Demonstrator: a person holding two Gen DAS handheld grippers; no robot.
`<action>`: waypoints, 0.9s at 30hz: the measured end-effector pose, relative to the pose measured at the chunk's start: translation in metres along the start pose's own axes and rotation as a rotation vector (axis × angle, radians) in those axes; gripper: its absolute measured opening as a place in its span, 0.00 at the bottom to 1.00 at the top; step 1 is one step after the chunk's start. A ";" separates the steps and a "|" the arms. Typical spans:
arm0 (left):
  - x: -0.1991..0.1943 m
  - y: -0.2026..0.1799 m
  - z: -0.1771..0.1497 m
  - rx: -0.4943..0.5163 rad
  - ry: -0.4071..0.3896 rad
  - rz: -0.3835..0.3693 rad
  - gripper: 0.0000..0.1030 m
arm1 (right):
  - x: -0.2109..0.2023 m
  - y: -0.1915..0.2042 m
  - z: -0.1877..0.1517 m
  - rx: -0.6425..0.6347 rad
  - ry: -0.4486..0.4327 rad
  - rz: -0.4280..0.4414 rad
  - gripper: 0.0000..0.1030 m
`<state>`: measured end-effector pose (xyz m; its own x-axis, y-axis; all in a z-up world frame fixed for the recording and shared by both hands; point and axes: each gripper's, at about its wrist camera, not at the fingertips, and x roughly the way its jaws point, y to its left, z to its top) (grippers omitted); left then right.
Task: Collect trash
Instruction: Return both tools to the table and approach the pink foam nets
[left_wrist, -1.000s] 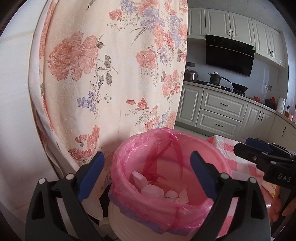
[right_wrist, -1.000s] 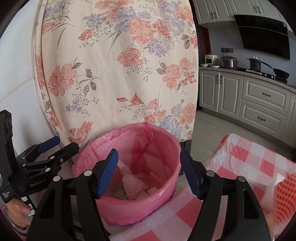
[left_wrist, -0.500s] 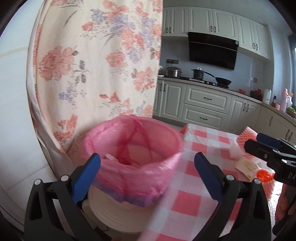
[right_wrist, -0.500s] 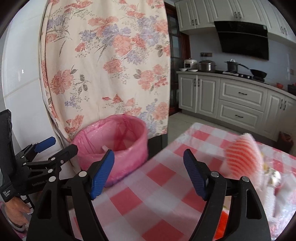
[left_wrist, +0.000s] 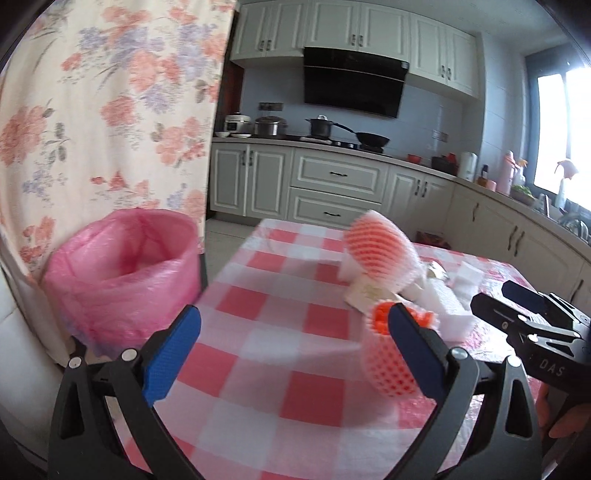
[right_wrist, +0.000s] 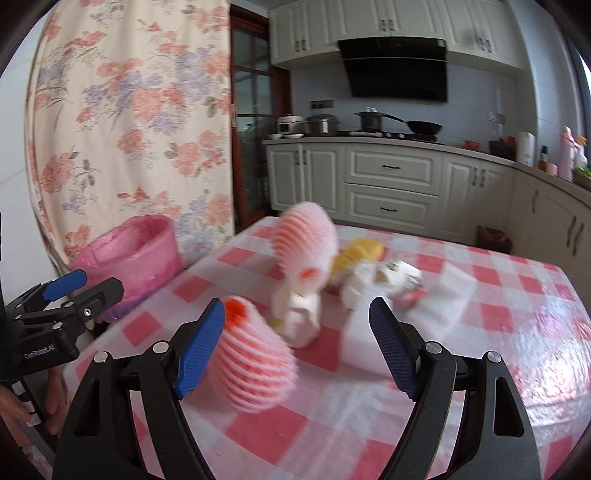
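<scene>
Lying on the checked table (right_wrist: 498, 321): near foam net (right_wrist: 255, 365), long axis slanting away toward the right tongs' (right_wrist: 297, 350) left pad, just beside it; right tongs nearer, spread wide and empty; left tongs (left_wrist: 295, 352) gaping, empty, net at their right pad; second net (right_wrist: 304, 243) and wrappers beyond; bin (left_wrist: 122, 273) off the table's left edge.
</scene>
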<state>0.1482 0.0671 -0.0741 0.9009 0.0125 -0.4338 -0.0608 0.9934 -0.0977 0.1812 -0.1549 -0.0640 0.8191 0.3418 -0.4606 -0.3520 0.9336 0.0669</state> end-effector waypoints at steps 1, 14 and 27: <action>0.004 -0.009 -0.002 0.012 0.008 -0.007 0.95 | -0.001 -0.006 -0.003 0.009 0.002 -0.014 0.74; 0.058 -0.083 -0.017 0.091 0.110 -0.097 0.95 | -0.003 -0.088 -0.027 0.140 0.018 -0.173 0.74; 0.098 -0.089 -0.022 0.103 0.179 -0.070 0.94 | 0.011 -0.098 -0.034 0.166 0.046 -0.175 0.74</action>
<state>0.2319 -0.0229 -0.1276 0.8101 -0.0686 -0.5822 0.0522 0.9976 -0.0450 0.2092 -0.2468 -0.1056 0.8382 0.1713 -0.5177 -0.1236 0.9844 0.1255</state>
